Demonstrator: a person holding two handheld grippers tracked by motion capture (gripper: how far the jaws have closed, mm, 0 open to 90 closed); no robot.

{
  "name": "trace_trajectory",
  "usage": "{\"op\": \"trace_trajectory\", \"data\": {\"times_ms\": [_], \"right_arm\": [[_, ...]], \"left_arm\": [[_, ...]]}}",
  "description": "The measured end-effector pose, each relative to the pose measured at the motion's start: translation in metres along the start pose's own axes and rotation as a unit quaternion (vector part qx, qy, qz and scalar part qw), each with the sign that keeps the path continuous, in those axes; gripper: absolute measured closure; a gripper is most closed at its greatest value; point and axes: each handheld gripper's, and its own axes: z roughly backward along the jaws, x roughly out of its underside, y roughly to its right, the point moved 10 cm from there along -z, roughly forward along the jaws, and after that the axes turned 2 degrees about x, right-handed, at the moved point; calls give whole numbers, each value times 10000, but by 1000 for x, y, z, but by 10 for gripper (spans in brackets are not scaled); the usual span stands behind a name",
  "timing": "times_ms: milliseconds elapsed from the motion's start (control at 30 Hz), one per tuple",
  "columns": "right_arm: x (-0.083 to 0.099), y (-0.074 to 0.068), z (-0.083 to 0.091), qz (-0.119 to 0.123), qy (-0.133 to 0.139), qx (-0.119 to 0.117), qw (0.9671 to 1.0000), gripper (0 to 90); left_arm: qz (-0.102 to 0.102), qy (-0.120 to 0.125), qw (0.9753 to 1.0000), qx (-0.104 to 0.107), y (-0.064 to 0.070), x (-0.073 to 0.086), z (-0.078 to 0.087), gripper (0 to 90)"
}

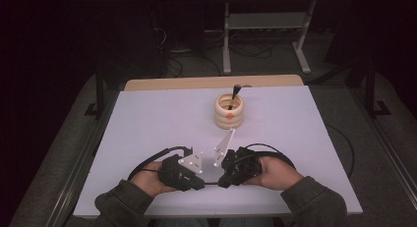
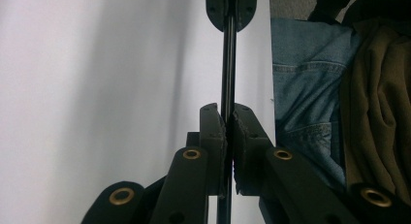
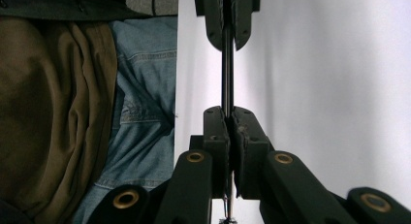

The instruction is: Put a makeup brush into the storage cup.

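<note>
Dim room, grey floor [image 1: 49, 187], cables [image 1: 246, 50]

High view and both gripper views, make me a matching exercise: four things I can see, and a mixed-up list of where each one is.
Things:
1. ribbed cream pot
2. dark stick
3. thin black rod
4. orange dot

Places:
A. on the pot's near side
B. clamped between the left gripper and the right gripper, both shut on it
C. standing on the white table, beyond the grippers
D. leaning out of the pot, over its far rim

Pairs: 1-C, 2-D, 3-B, 4-A
</note>
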Motion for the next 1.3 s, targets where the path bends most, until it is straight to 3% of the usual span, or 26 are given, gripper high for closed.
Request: {"op": "trace_trajectory", "data": {"times_ms": [33, 133, 200, 300, 433, 533, 633, 700, 767, 833, 1000, 1067, 1300], "right_arm": [[0, 3, 1, 38, 74, 93, 9999, 815], [-1, 11, 7, -318, 417, 220, 9984, 614], [2, 16, 12, -599, 692, 270, 9954, 558], [7, 22, 21, -955, 1144, 253, 9885, 503], [16, 31, 29, -1429, 1670, 330, 9750, 460], [23, 35, 32, -1598, 1881, 414, 9682, 452], [27, 35, 33, -1702, 2105, 347, 9621, 446], [27, 35, 32, -1736, 2144, 352, 9605, 445], [21, 31, 28, -1734, 2370, 185, 9557, 462], [16, 31, 26, -1685, 2488, 131, 9537, 475], [4, 31, 25, -1734, 2813, -230, 9435, 559], [2, 31, 25, -1713, 2852, -270, 9427, 579], [-5, 29, 24, -1686, 3011, -620, 9365, 796]], "left_arm": [[-4, 32, 10000, -49, -1, 0, 2, 848], [56, 138, 9998, -113, -5, 3, 7, 850], [174, 267, 9993, -185, -7, 4, 9, 850], [324, 438, 9982, -258, -11, 6, 14, 850], [428, 582, 9967, -370, -15, 7, 20, 850], [483, 736, 9951, -444, -17, 6, 23, 850], [551, 874, 9933, -526, -20, 5, 27, 850], [557, 889, 9931, -530, -21, 5, 28, 850], [584, 933, 9923, -566, -22, 3, 28, 850], [583, 943, 9922, -564, -22, 3, 28, 850], [513, 1026, 9917, -582, -22, 0, 28, 850], [494, 1040, 9918, -547, -21, 0, 28, 850], [424, 1033, 9922, -547, -20, -1, 27, 850]]}}
